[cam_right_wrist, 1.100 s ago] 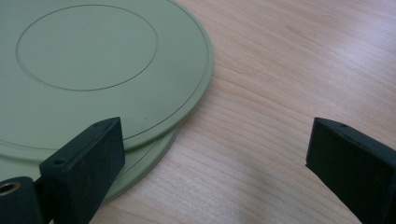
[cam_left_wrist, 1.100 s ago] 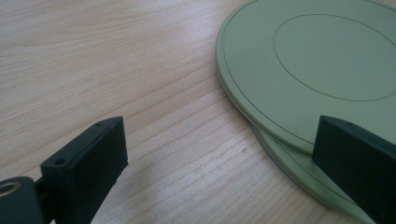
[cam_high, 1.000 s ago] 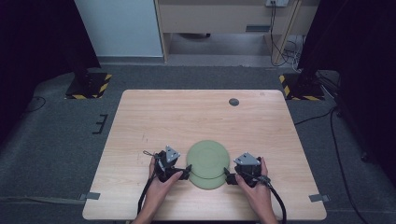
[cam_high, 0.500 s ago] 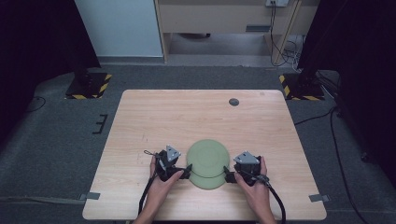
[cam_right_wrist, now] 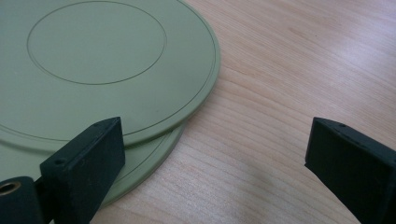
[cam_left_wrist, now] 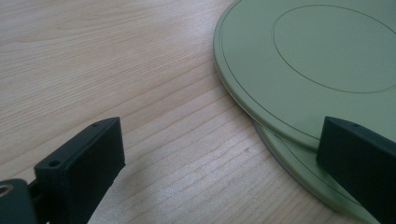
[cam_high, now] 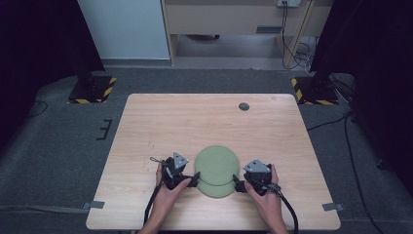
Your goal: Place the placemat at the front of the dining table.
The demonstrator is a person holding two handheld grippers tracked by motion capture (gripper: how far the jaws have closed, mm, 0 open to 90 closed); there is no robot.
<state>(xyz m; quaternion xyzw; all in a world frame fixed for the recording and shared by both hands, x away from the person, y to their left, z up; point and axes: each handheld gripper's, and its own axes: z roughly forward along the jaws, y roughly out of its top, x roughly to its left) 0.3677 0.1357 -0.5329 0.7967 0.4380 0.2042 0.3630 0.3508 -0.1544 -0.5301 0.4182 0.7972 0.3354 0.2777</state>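
Plates, stacked offset, hide partly behind spread jaws of both grippers.

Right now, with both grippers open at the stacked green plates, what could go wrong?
The top plate sits offset on the bottom plate, so a jaw of the left gripper might catch both rims. The right gripper could push the stack sideways across the smooth wooden table rather than grip it.

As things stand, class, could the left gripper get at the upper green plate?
Probably yes. The left gripper is open at the left edge of the upper green plate, which lies offset on the lower plate, with only bare table between.
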